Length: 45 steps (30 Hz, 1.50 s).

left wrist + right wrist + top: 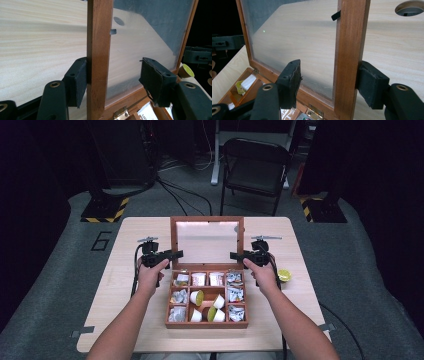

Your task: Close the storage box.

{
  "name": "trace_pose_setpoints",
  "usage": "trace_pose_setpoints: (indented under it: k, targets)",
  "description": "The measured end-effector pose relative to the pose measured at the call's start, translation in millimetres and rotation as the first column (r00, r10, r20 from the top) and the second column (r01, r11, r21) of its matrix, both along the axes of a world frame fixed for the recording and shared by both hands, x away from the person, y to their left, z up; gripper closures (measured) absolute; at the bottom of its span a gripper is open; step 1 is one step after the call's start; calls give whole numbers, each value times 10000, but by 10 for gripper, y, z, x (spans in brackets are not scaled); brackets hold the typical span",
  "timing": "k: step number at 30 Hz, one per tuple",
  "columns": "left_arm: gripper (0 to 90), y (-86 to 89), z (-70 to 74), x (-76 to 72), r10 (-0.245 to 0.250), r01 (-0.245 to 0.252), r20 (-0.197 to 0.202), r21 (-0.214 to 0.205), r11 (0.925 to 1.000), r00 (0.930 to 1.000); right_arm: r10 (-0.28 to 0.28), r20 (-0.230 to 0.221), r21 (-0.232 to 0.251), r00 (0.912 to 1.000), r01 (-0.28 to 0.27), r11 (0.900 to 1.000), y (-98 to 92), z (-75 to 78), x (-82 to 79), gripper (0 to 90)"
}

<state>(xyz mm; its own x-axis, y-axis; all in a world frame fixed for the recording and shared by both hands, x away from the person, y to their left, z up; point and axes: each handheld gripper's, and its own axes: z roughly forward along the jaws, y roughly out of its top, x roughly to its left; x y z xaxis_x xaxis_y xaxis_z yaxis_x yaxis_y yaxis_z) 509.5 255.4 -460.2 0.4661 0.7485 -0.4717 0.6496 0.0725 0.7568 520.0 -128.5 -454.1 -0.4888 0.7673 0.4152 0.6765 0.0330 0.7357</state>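
Lid [207,241] upright between left gripper [176,253], right gripper [234,255]; both wide.

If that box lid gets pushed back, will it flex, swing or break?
The lid will probably swing rather than flex: brass hinges join its stiff wooden frame to the box. Its clear pane looks fragile, so push on the frame. Upright now, it may drop once past balance.

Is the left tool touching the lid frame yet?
Touching, on one side. The left gripper view shows the left tool open around the lid frame: outer pad against the wood, the other pad clear of the pane.
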Motion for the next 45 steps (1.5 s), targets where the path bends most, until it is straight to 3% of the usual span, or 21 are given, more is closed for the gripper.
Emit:
trace_pose_setpoints:
  k: [6, 9, 15, 20, 29, 33, 39, 45]
  targets:
    - [392, -11, 65, -68, -37, 36, 84, 17, 10000, 10000, 158, 205, -236, 9997, -153, 9996, 5, 57, -64, 390]
    - [394, -1, 105, -100, -18, 23, 216, -238, 9997, 9998, 253, 323, -273, 9992, -244, 9993, 4, 77, -89, 390]
    - [400, 7, 168, -157, -205, 209, 545, -79, 9998, 9983, 469, 629, -601, 9969, -431, 9973, 14, 119, -168, 390]
    - [406, 17, 249, -235, -362, 392, 898, -321, 9987, 9953, 534, 690, -495, 9962, -501, 9975, 1, 119, -241, 398]
    - [403, 12, 347, -370, -937, 903, 1222, 331, 9954, 9881, 620, 1001, -555, 9930, -567, 9968, -6, 180, -373, 397]
    - [395, 13, 392, -427, -932, 894, 1362, 344, 9954, 9863, 741, 1254, -566, 9893, -674, 9961, -22, 223, -413, 397]
    - [393, 29, 464, -519, -1028, 982, 1601, 366, 9945, 9817, 844, 1264, -501, 9884, -786, 9956, -46, 276, -471, 397]
    - [392, 40, 515, -606, -1238, 1144, 1695, 643, 9913, 9777, 1008, 1309, -489, 9863, -951, 9943, -72, 346, -552, 396]
